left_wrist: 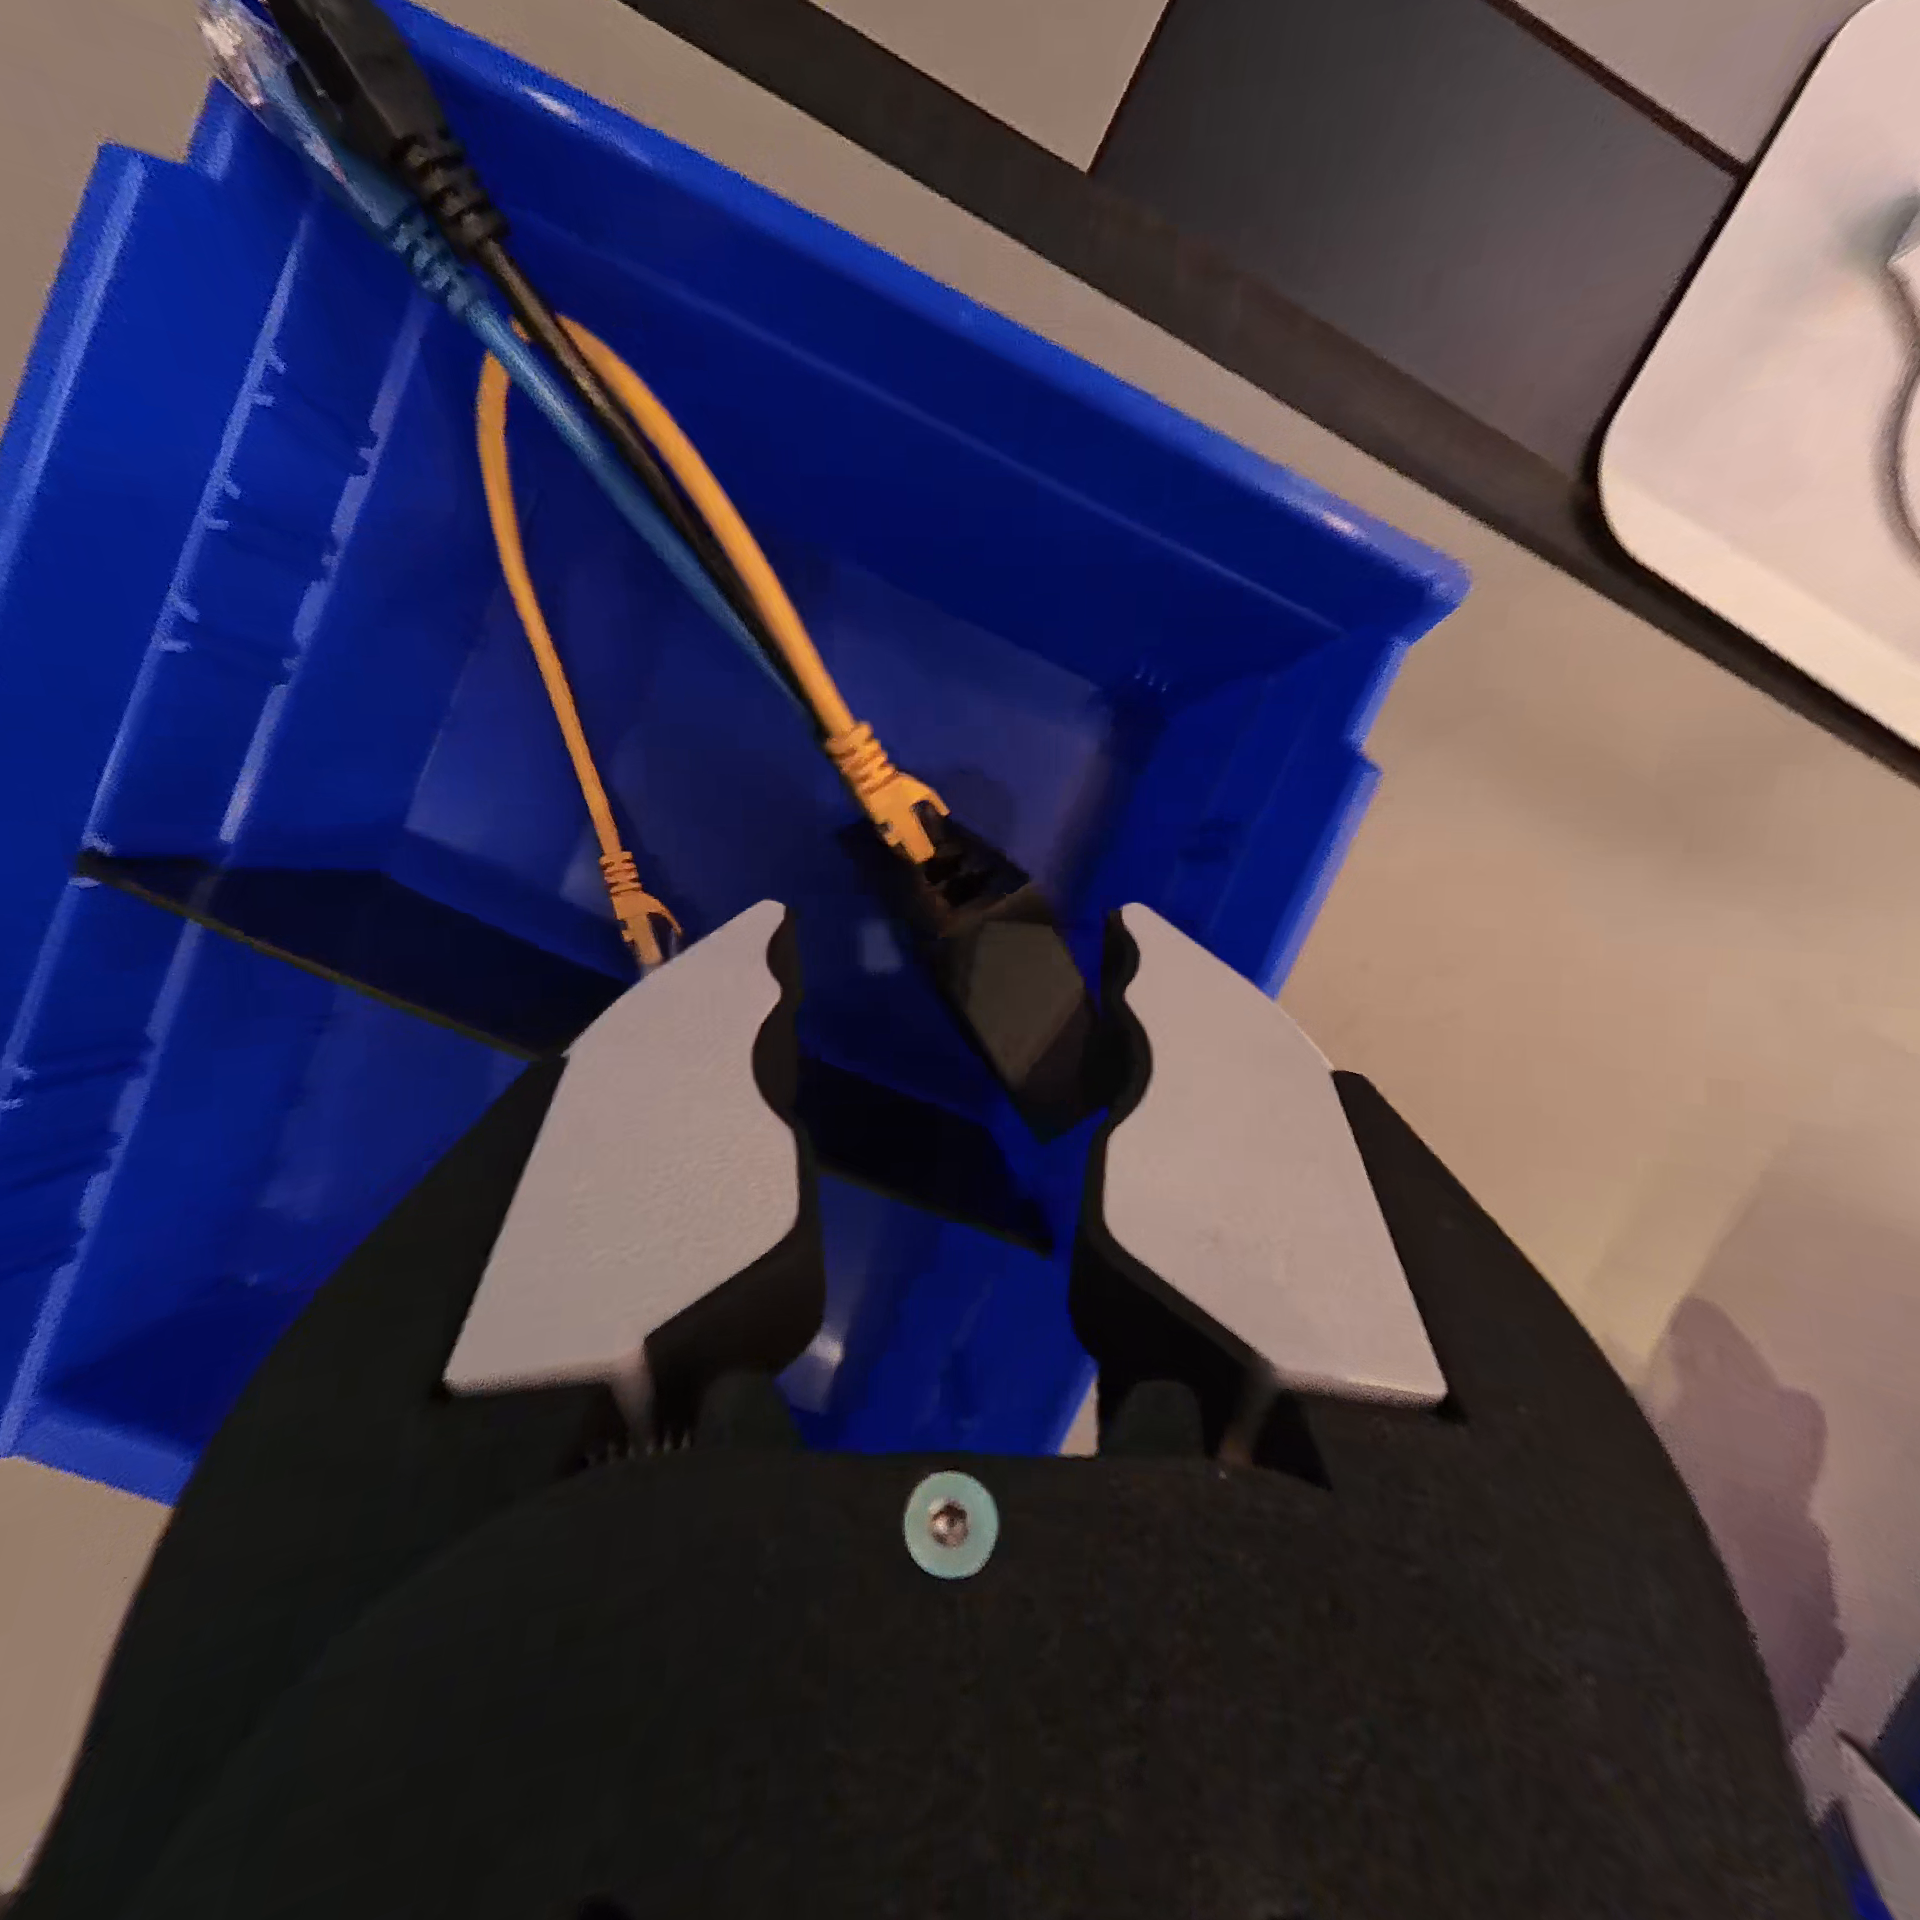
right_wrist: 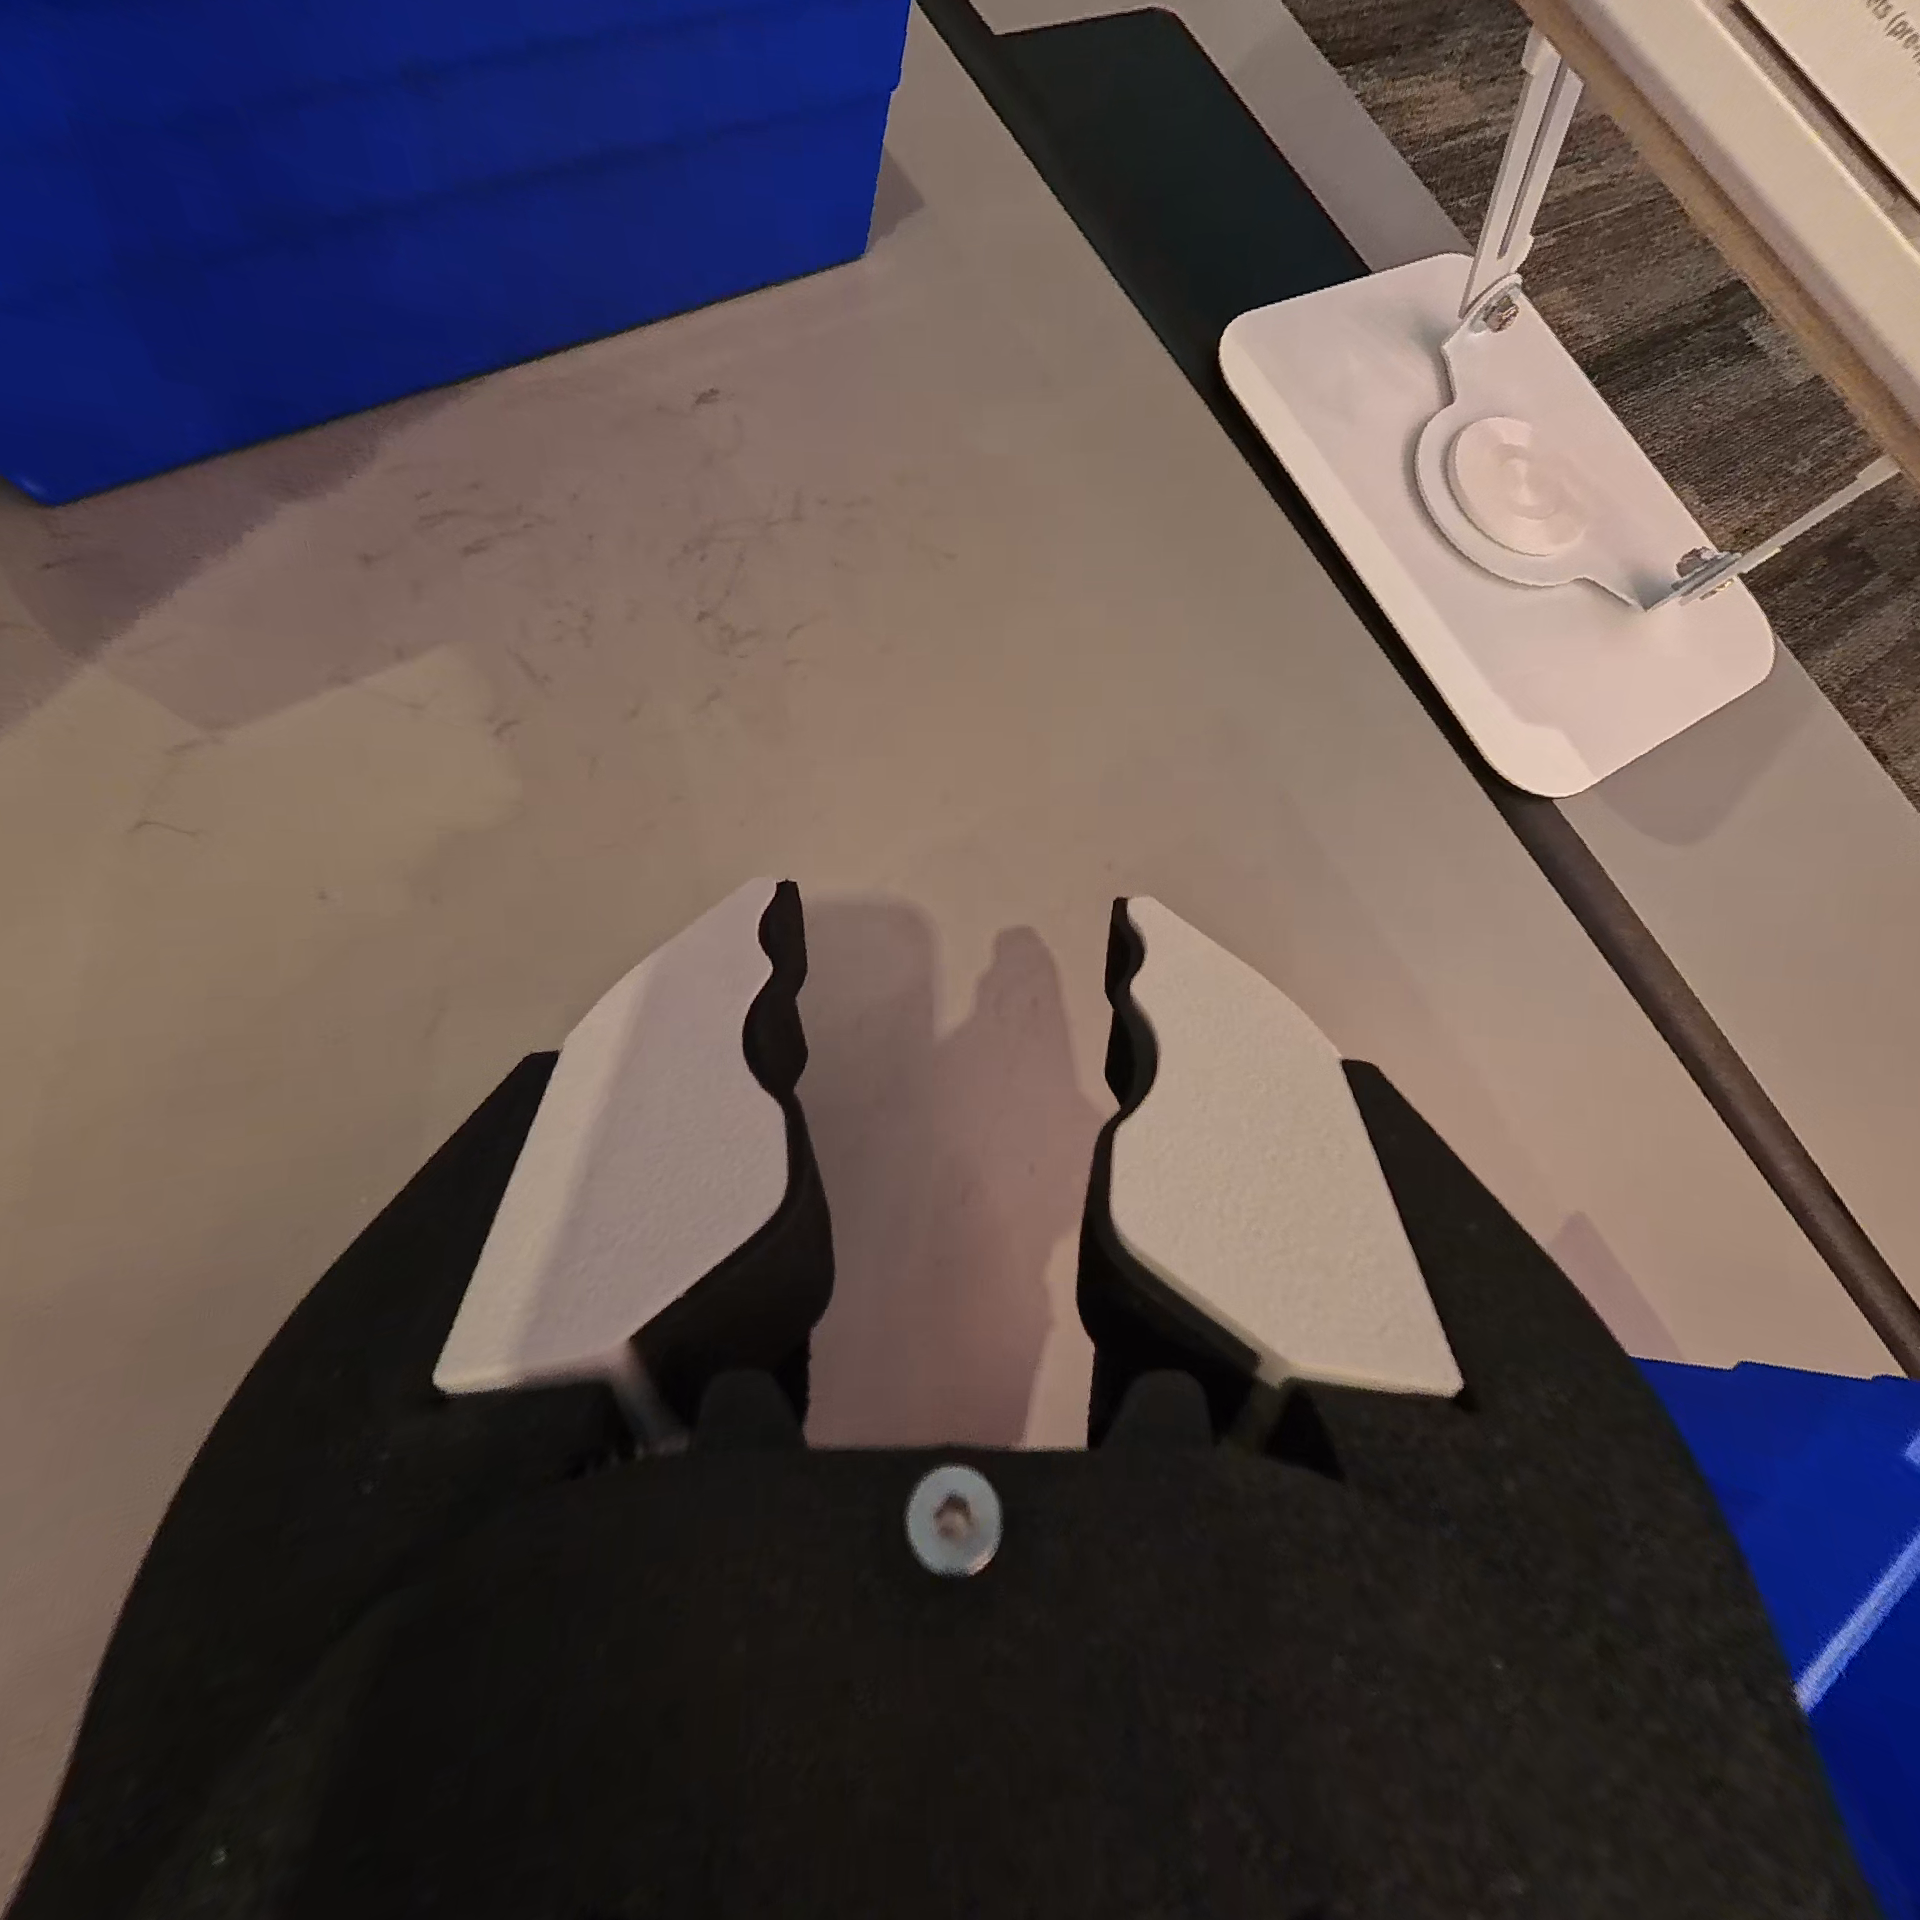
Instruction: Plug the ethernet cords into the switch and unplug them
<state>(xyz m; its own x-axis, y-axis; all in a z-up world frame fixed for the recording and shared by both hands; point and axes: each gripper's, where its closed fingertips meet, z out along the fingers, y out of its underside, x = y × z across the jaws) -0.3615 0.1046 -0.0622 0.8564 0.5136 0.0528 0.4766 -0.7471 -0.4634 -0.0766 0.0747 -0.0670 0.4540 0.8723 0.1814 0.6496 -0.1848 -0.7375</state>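
**Cords and small black block in the blue bin: handling notes**

Left gripper (left_wrist: 951, 930) hangs over the blue bin (left_wrist: 1039, 468), fingers spread wide, nothing clamped. Between the tips lies a small black block (left_wrist: 1003, 977) with one plug of the orange cord (left_wrist: 727, 540) seated in its end; I take this for the switch, though it is too small and dark to be sure. It sits just beside the right-hand finger (left_wrist: 1216, 1122); contact cannot be told. The cord's other plug (left_wrist: 639, 920) lies free near the left-hand fingertip. A blue cord (left_wrist: 457, 281) and a black cord (left_wrist: 457, 197) run together from the bin's far corner down toward the block, crossing the orange loop.

Right gripper (right_wrist: 951, 904) is over bare table (right_wrist: 520, 779), fingers equally wide apart, empty; the bin is well apart from it.

Judgement on handling:
- Cords: light, limp, springy in the loop; they will drag anything attached.
- Plugs: hard, small, with a fragile latch tab. Grip across the plug body or ribbed boot, not the cable.
- Block: light, smooth, likely to slide; hold it by its flat sides while the other gripper pulls.
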